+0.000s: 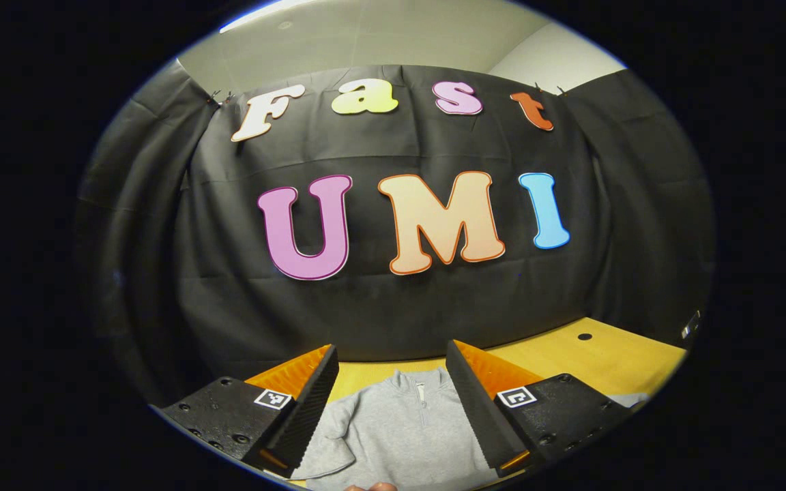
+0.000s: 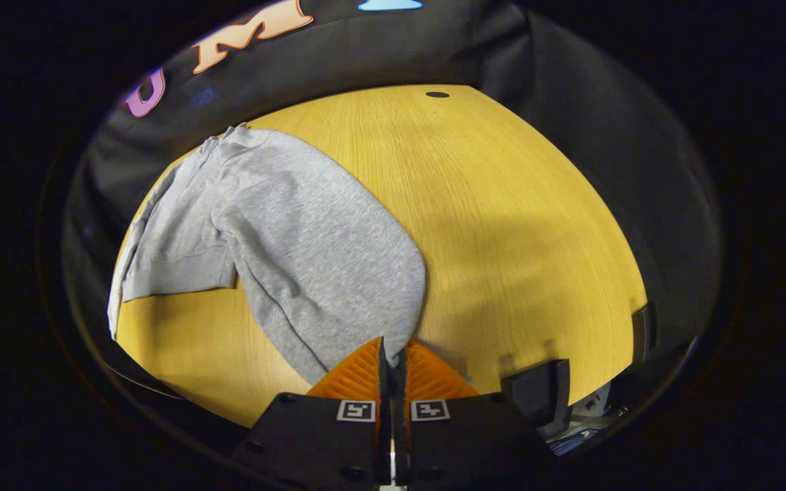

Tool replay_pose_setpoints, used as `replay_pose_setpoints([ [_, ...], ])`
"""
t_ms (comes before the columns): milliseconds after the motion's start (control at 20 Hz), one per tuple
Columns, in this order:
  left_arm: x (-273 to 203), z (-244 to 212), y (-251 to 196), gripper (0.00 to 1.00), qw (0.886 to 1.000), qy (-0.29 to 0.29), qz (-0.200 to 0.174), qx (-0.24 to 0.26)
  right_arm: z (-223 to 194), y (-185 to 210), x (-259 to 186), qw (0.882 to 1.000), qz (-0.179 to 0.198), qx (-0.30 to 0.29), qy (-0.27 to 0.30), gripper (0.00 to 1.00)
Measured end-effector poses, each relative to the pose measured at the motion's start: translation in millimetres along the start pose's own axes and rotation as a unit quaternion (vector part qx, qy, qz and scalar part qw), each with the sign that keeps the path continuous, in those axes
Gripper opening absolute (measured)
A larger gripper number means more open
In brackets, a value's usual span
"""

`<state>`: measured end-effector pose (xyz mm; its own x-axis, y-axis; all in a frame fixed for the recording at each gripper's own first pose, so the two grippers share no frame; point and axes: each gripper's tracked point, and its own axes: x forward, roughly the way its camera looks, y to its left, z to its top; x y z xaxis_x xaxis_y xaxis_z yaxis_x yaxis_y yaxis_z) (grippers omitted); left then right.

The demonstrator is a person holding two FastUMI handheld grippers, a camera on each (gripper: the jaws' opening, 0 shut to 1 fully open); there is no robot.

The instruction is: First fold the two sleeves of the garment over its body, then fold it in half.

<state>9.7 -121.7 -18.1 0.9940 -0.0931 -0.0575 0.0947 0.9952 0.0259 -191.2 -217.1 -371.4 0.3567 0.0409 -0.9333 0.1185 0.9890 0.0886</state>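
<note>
Wooden table, yellow grain, bare surface at 3 o'clock. Small dark hole in tabletop at 12 o'clock. Black cloth wall behind. Pale ceiling above.

Count: one grey garment ahead of the right gripper; one wooden table beneath it; one dark hole at the table's far edge. Two grippers: left gripper, right.

Your left gripper is held up and level, its fingers spread wide apart. Your right gripper tips downward, fingers pressed together with barely a slit between them.
</note>
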Motion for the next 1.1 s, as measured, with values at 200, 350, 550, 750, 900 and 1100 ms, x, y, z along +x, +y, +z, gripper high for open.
replay_pose_setpoints([
  [200, -11, -9, 7, 0.93, 1.000, 0.013, 0.023, -0.009, 32, 9, -13, 0.998, 0.033, 0.037, -0.025, 0.05],
  [350, -13, -17, 17, 0.93, 0.999, 0.022, 0.028, -0.022, 67, 22, -23, 0.995, 0.051, 0.067, -0.054, 0.05],
  [550, -13, -13, 45, 0.93, 0.999, 0.014, 0.031, -0.013, 108, 45, -33, 0.993, 0.052, 0.069, -0.085, 0.05],
  [750, -16, -13, 82, 0.93, 0.999, 0.008, 0.046, -0.008, 150, 84, -38, 0.987, 0.071, 0.084, -0.114, 0.05],
  [900, -20, -14, 115, 0.94, 0.998, 0.009, 0.067, -0.002, 179, 116, -38, 0.983, 0.095, 0.094, -0.127, 0.04],
  [1100, -30, -20, 153, 0.93, 0.995, 0.016, 0.100, -0.003, 209, 160, -35, 0.981, 0.116, 0.072, -0.140, 0.02],
])
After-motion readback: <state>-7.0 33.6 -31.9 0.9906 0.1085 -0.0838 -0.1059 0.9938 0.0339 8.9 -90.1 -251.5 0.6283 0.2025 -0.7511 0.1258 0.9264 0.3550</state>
